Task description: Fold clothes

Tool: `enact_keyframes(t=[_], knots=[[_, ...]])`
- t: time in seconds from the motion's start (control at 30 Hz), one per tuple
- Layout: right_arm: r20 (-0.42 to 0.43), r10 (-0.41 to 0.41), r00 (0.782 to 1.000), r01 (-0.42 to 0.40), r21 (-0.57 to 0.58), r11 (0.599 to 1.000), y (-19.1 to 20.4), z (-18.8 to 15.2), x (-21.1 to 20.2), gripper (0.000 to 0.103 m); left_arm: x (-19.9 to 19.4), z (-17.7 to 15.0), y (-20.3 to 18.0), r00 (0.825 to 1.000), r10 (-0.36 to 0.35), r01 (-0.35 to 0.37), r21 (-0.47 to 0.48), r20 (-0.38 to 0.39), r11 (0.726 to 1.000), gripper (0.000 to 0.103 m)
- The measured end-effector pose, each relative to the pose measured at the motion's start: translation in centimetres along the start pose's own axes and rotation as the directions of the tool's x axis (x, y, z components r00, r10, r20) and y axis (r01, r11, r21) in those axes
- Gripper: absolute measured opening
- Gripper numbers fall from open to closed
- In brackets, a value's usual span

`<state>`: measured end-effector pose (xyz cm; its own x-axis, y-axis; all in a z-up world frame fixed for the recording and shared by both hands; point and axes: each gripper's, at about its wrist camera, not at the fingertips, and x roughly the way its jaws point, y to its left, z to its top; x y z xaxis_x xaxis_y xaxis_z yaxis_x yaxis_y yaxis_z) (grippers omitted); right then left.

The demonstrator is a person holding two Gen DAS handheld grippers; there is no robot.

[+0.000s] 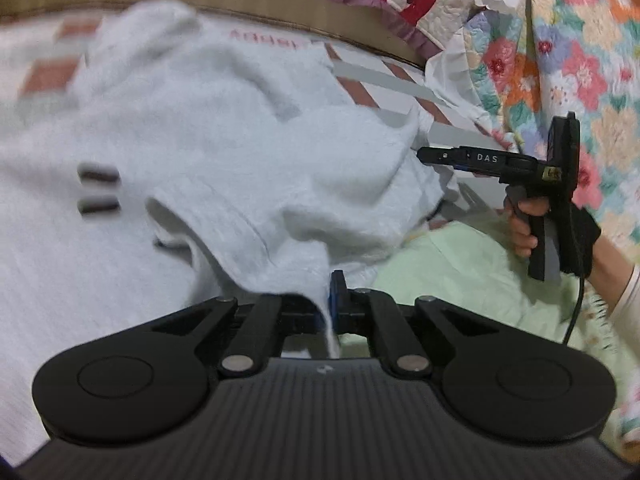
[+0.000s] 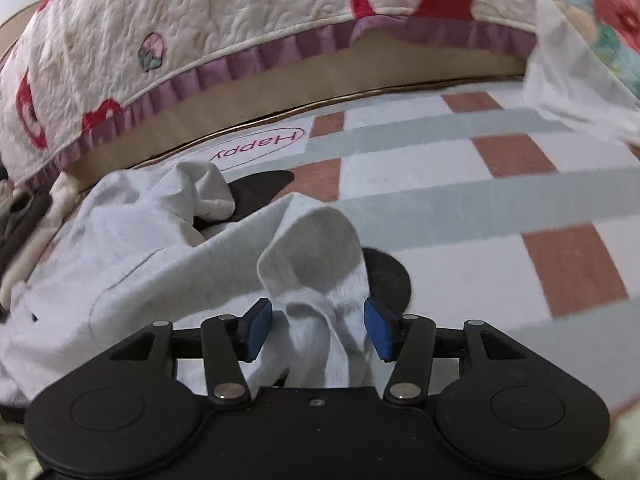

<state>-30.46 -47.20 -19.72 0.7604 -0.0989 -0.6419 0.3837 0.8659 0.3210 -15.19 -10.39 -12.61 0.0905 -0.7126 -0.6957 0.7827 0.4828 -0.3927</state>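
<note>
- Left gripper (image 1: 334, 312) is clenched on a fold of the white garment (image 1: 224, 132)
- Right gripper (image 2: 318, 330) has cloth between its blue pads (image 2: 378, 330), which stand apart and do not press it
- The garment lies rumpled on the checked mat (image 2: 480, 208); soft, light and limp, likely best pinched at hems or corners
- No containers in view

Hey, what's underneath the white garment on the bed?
The white garment lies on a checked sheet with pink squares and grey stripes; black patches peek out beneath it. Whatever else it covers is hidden.
</note>
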Motion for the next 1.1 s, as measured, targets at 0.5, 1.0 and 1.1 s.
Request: enact_keyframes(t=[0.5,1.0,1.1], knots=[[0.474,0.066,0.878,-0.115,0.076,0.99,0.8,3.8,-17.7,0.005,-14.2,1.7,-4.4,0.957,-0.269,0.277,-0.062,0.11,0.959,0.004],[0.118,-0.14,0.983,0.046,0.583,0.811,-2.1,-12.4,-15.8,0.056,-4.7,-6.5,-6.8,0.948,-0.225,0.196,-0.143,-0.226,0.97,0.004],[0.076,-0.084,0.994,0.018,0.622,0.783,-0.6,-13.6,-15.1,0.056,-4.5,-6.1,-7.3,0.953,-0.225,0.199,-0.143,-0.203,0.97,0.004]])
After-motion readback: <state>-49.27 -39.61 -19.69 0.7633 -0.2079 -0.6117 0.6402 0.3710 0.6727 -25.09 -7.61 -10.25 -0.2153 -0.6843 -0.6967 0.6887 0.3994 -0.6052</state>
